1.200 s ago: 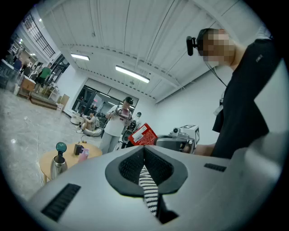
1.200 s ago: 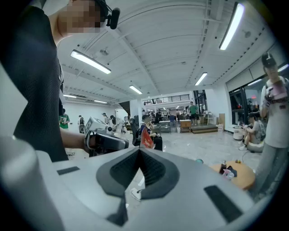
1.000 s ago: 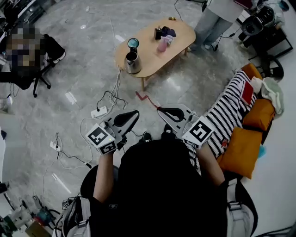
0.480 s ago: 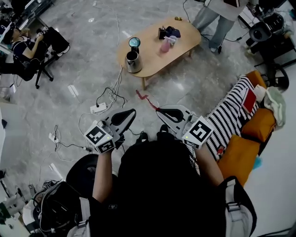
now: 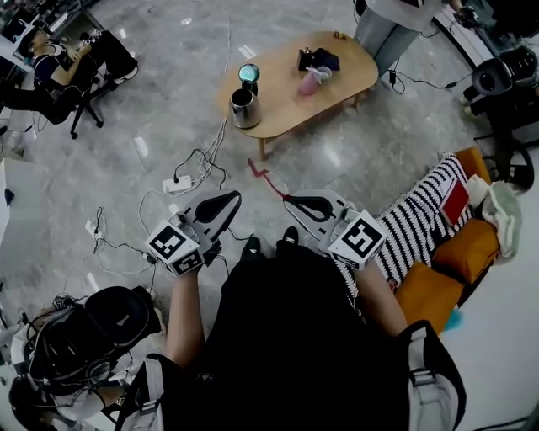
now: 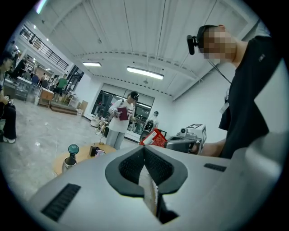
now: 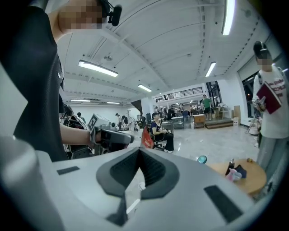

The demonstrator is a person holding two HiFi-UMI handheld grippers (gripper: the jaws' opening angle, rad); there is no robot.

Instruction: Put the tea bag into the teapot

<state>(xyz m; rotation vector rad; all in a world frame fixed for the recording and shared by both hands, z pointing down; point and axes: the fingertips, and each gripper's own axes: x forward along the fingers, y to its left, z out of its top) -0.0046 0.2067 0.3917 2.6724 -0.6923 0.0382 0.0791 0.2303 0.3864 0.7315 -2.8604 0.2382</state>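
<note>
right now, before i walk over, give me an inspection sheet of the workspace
surface: wooden table, across the floor from the grippers
job's things: metal teapot on the table's left end; tea bag not made out
clutter: teal thing, pink cup and dark items on the table
grippers: left gripper and right gripper both shut, empty
cables: loose cables and power strip on the floor before the table
surroundings: striped sofa at right; standing person beyond the table; seated person far left

Head view steeply down, far – gripper views level, share table.
</note>
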